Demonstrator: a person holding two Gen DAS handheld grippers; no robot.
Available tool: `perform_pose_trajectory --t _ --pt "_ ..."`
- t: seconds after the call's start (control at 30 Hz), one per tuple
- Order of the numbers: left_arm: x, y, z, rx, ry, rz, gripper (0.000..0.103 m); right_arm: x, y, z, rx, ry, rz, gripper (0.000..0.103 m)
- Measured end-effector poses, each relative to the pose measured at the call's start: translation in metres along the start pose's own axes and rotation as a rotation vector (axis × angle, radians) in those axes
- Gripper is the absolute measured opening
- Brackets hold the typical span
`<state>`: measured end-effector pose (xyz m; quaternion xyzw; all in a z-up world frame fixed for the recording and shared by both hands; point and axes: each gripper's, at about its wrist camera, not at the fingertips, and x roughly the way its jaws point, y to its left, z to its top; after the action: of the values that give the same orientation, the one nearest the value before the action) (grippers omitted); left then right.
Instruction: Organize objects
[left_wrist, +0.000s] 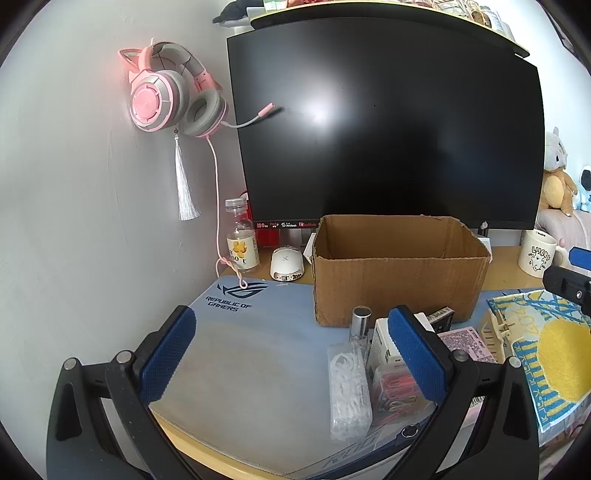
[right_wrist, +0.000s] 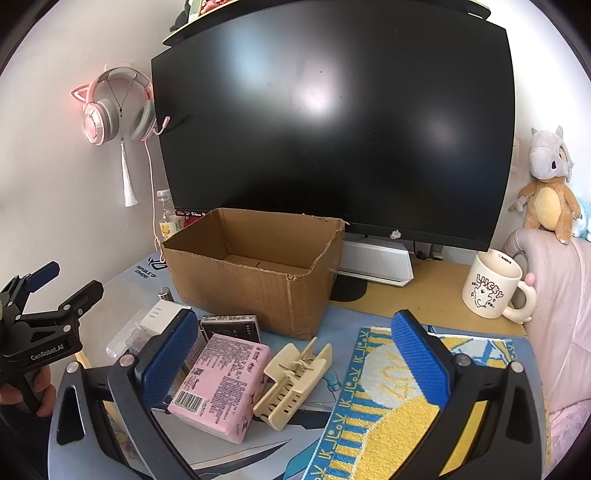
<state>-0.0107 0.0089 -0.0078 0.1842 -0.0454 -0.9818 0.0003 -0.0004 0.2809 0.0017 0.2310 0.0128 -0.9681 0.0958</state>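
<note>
I had both grippers spread wide, gripping nothing: the left gripper (left_wrist: 293, 356) low over the blue desk mat (left_wrist: 236, 354), the right gripper (right_wrist: 295, 365) above the pink packet (right_wrist: 221, 387) and cream hair claw (right_wrist: 291, 380). The cardboard box (right_wrist: 255, 284) sat mid-frame, empty.

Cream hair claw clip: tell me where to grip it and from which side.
Grip the cream hair claw clip across its long toothed body, coming from above with the open right hand-held gripper. It lies flat and diagonal on the desk mat, beside the pink tissue pack, so turn the wrist to span its narrow width; avoid the splayed levers.
</note>
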Motion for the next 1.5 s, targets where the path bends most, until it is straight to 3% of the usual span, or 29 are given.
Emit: perform_pose_trajectory --t 1.5 --pt "-0.0004 -0.0071 -0.0029 0.035 -0.006 -0.007 0.103 0.0003 0.0005 0.0005 0.0 0.001 -0.016 0.103"
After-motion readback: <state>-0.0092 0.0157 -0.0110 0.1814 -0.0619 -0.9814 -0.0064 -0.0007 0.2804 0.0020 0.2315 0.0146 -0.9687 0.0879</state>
